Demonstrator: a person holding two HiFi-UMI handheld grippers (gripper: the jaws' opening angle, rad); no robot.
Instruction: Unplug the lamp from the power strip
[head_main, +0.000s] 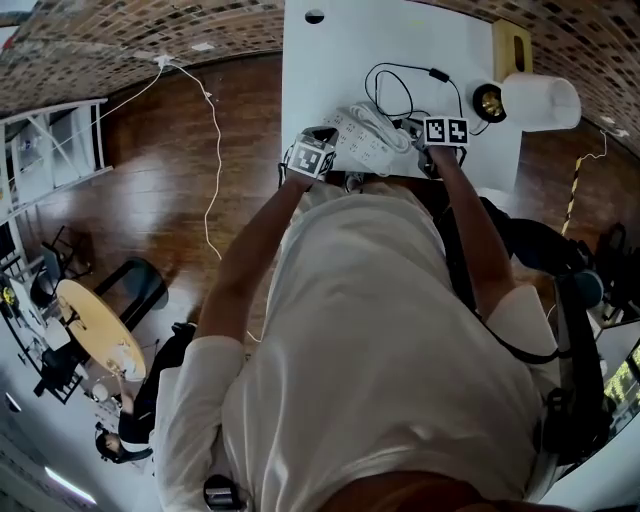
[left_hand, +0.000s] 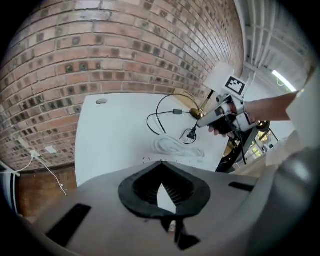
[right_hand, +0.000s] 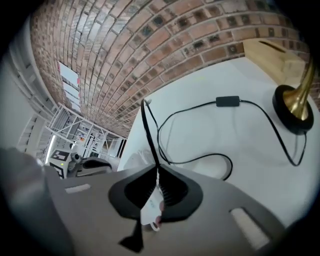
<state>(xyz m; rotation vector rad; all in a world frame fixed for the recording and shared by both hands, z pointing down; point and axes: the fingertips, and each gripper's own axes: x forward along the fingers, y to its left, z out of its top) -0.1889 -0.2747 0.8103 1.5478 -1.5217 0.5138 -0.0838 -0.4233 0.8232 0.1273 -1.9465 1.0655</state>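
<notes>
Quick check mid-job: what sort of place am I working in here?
Probably an indoor lab or studio space: a brick wall, a wooden floor, a white table and metal shelving frames.

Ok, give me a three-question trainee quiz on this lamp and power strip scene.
1. True or false: the lamp has a black shade.
2. Which gripper grips the lamp's black cord?
3. The white coiled cable lies: A) on the floor B) on the white table C) on the lamp base.
Key: 1 false, it is white; 2 the right gripper, shut on it; 3 B.
</notes>
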